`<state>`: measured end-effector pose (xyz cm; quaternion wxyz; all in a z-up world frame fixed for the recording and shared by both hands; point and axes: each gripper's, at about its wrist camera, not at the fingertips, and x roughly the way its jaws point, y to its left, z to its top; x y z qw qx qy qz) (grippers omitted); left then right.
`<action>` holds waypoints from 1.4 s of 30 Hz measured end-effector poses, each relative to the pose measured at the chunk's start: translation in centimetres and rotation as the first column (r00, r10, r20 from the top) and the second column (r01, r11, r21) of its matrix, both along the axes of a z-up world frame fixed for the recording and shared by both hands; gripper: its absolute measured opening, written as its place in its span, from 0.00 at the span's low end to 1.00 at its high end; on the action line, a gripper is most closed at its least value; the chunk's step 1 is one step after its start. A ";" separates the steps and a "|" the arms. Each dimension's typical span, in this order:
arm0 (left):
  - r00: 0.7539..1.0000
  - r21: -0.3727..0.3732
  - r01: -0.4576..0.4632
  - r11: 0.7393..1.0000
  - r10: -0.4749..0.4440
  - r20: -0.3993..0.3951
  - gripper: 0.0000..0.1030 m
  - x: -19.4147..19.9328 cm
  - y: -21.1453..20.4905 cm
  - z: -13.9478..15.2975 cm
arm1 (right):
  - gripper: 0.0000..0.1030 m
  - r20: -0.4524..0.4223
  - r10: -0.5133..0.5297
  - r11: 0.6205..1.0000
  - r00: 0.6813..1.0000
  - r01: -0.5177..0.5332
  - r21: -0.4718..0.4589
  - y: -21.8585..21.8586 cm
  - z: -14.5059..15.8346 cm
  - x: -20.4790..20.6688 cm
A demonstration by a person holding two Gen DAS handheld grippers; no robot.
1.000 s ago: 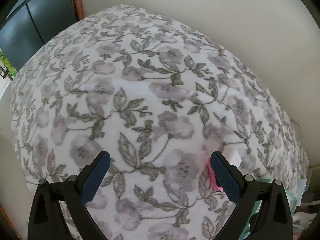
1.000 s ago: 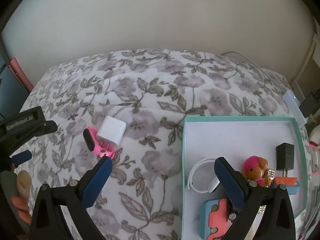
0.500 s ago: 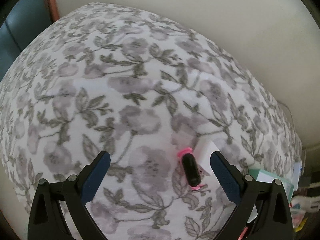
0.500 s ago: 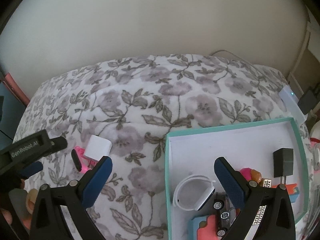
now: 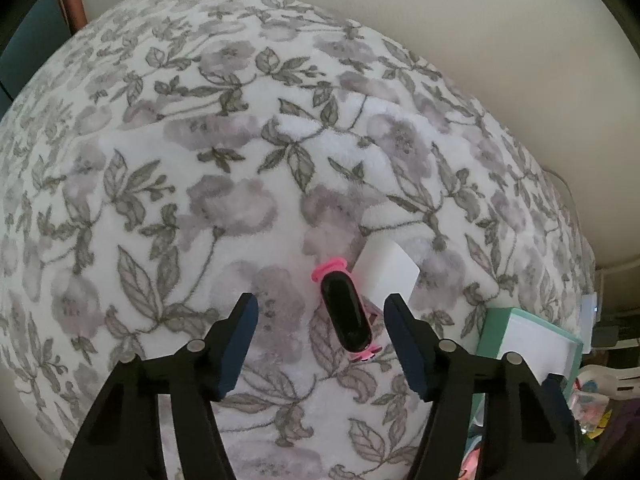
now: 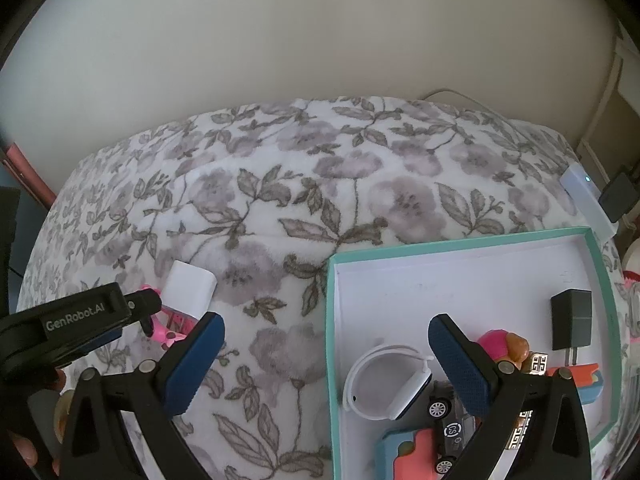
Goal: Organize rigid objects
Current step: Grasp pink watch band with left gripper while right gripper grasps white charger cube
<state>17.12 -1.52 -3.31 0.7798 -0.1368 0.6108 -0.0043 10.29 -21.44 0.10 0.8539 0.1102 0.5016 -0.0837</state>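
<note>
Glossy black oval tracker [image 5: 347, 314] on plush blanket [image 5: 208, 184].

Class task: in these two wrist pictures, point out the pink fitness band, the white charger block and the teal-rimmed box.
pink fitness band [image 5: 347, 313]: left wrist view, on its black screen.
white charger block [image 6: 189, 290]: right wrist view, on its top face.
teal-rimmed box [image 6: 329, 320]: right wrist view, on its left rim.
</note>
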 end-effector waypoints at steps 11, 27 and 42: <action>1.000 -0.034 0.017 0.999 -0.017 0.003 0.34 0.1 0.0 -0.1 | 1.00 0.036 0.019 1.000 0.999 -0.020 0.015 0.7 0.2 0.3; 1.000 -0.082 -0.007 0.997 0.008 0.004 0.21 0.2 1.3 -0.3 | 1.00 0.048 0.058 0.998 0.997 -0.059 0.014 1.7 -0.1 0.7; 0.998 -0.065 -0.060 0.996 0.058 -0.033 0.17 1.1 4.5 -1.8 | 1.00 0.049 0.143 0.990 0.989 -0.143 -0.006 5.0 -1.2 2.1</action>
